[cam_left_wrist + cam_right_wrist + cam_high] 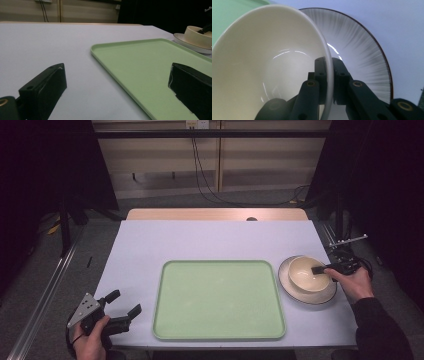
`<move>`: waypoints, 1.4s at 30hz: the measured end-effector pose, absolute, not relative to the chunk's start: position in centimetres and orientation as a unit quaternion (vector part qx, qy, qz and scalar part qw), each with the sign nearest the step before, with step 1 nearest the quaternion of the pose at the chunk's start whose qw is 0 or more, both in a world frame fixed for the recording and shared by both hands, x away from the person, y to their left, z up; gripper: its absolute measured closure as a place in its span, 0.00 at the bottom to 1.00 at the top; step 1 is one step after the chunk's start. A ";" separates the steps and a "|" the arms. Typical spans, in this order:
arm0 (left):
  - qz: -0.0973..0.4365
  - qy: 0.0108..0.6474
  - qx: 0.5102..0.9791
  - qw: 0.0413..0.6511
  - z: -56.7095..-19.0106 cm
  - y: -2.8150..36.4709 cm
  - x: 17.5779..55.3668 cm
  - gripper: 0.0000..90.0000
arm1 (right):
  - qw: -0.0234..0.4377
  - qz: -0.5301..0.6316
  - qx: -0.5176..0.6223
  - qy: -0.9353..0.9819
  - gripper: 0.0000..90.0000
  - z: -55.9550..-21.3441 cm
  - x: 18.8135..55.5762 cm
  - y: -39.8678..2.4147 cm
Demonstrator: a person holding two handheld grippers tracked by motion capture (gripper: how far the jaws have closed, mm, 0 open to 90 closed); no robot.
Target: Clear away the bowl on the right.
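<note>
The pale table [150, 245] carries a green tray [218, 299] and a plate [320, 296].

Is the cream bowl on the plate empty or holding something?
Empty: the cream bowl shows a bare, glossy inside. The right gripper has its jaws shut on the rim, and the bowl sits on the plate.

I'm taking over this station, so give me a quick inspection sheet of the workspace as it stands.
Surface: pale lilac table cover, wooden edge at the far side.
Job's things: cream bowl sitting on a streaked plate, right of the tray.
Clutter: empty green tray at centre; nothing else seen.
Grippers: right gripper shut on the bowl's rim, one jaw inside, one outside; left gripper open, holding nothing, at the table's near left corner.
Cables: black cables hanging behind the table.
Surroundings: dark curtains either side, grey floor, metal rail at left.
</note>
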State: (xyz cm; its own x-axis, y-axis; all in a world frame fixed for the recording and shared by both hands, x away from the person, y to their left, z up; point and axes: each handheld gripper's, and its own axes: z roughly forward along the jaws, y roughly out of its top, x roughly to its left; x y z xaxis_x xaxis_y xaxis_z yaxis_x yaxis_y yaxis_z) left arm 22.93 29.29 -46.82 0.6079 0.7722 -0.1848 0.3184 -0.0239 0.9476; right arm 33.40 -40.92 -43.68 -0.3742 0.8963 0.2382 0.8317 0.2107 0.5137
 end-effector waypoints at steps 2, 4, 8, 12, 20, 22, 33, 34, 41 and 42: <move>0.197 0.395 0.690 0.574 -46.8 29.3 22.9 0.02 | 0.051 0.299 0.551 0.777 0.93 -43.7 33.4 -40.9; 0.198 0.395 0.689 0.574 -46.8 29.3 22.9 0.02 | 0.053 0.299 0.547 0.780 0.93 -43.6 33.4 -40.8; 0.197 0.395 0.690 0.574 -46.8 29.3 22.9 0.02 | 0.051 0.300 0.550 0.778 0.93 -43.6 33.3 -40.7; 0.200 0.396 0.688 0.575 -46.8 29.3 22.9 0.02 | 0.058 0.304 0.549 0.776 0.93 -43.5 33.2 -40.8; 0.198 0.394 0.690 0.574 -46.8 29.3 22.9 0.02 | 0.060 0.310 0.550 0.773 0.93 -43.2 33.0 -40.8; 0.198 0.394 0.690 0.574 -46.8 29.3 22.9 0.02 | 0.055 0.315 0.551 0.771 0.93 -43.1 32.9 -40.8; 0.198 0.394 0.690 0.574 -46.8 29.3 22.9 0.02 | 0.051 0.347 0.540 0.765 0.93 -42.0 32.4 -41.0; 0.198 0.394 0.690 0.574 -46.8 29.3 22.9 0.02 | 0.050 0.352 0.539 0.764 0.93 -41.9 32.3 -41.1; 0.199 0.394 0.690 0.574 -46.8 29.3 22.9 0.02 | 0.054 0.360 0.535 0.763 0.93 -41.2 32.1 -41.0; 0.198 0.395 0.690 0.574 -46.8 29.3 22.9 0.02 | 0.059 0.359 0.534 0.763 0.93 -41.0 32.1 -41.1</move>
